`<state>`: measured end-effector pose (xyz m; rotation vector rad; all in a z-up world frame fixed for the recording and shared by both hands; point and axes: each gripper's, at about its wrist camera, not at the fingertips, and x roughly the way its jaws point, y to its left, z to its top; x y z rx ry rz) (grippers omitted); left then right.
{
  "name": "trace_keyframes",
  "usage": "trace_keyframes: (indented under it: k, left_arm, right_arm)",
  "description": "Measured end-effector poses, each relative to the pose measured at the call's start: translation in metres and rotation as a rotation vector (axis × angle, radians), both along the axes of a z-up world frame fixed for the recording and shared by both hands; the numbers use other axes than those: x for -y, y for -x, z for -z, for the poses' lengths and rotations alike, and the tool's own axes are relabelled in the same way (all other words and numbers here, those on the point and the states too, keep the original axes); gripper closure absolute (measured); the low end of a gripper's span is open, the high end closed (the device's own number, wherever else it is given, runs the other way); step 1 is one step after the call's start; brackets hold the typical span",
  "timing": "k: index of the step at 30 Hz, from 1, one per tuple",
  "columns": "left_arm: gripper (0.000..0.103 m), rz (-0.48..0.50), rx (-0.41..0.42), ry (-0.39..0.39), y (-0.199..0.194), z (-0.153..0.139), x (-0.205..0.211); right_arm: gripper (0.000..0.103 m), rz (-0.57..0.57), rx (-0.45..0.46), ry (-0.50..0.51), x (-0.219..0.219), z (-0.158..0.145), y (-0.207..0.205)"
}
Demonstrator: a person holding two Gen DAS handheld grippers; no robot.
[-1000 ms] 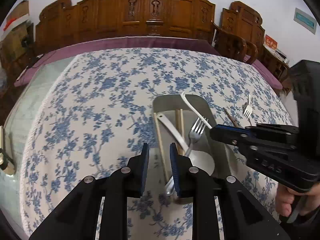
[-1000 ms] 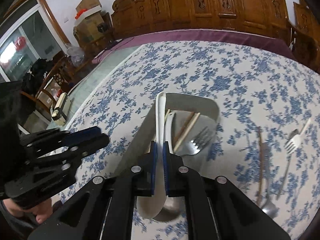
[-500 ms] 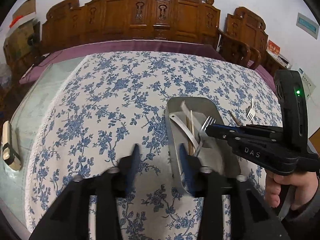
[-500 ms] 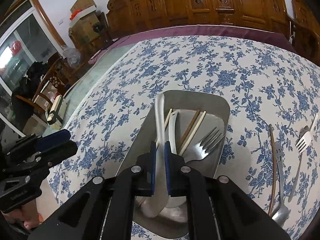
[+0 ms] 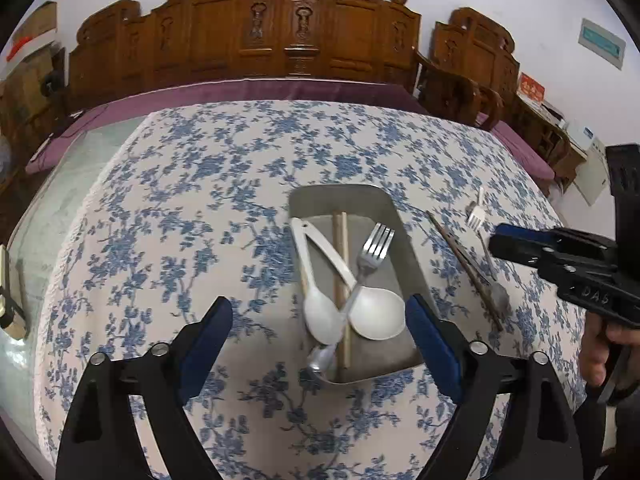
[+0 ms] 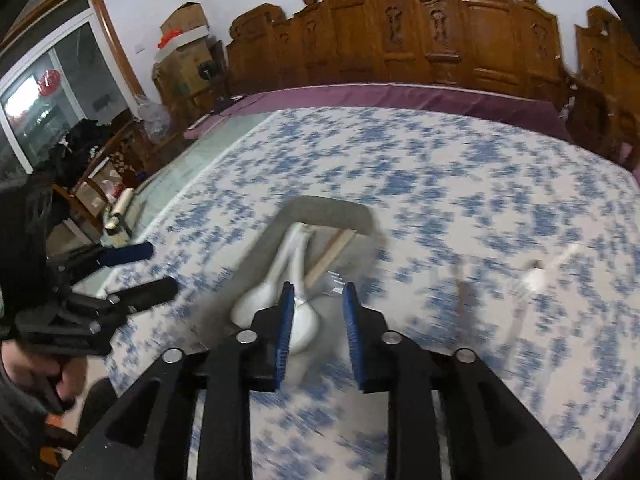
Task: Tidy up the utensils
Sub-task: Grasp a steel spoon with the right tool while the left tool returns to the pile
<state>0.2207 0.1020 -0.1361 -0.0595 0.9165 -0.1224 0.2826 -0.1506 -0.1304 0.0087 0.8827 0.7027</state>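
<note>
Hovering with jaws spread wide and empty, left gripper [image 5: 319, 322] just short of the metal tray [image 5: 404, 240] on the blue-floral surface [image 5: 192, 208]. Lying in the tray: two white spoons [image 5: 320, 312], wooden chopsticks [image 5: 341, 248] and a steel fork [image 5: 374, 246]. Resting right of the tray, a dark chopstick [image 5: 460, 256] and a small fork [image 5: 475, 216]; farther right, right gripper [image 6: 316, 320], jaws parted and empty, its view blurred.

The tablecloth [image 5: 200, 208] is white with blue flowers. The tray [image 5: 404, 236] is grey, the spoons [image 5: 376, 312] white, the pads [image 5: 430, 344] blue.
</note>
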Motion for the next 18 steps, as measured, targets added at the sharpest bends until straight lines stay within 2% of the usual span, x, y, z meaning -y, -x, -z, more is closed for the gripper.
trace_keyframes:
  k: [3,9,18]
  left_arm:
    - [0.018,0.02,-0.006,0.012,0.0,0.002,0.014]
    - [0.018,0.054,-0.016,0.017,-0.002,0.008,0.043]
    - [0.018,0.108,-0.033,0.018,0.0,0.014,0.077]
  right_arm:
    - [0.071,0.018,0.004,0.062,0.027,0.01,0.0]
    - [0.071,0.063,-0.075,0.136,0.074,0.048,-0.008]
    - [0.071,0.066,-0.176,0.131,0.071,0.09,-0.014]
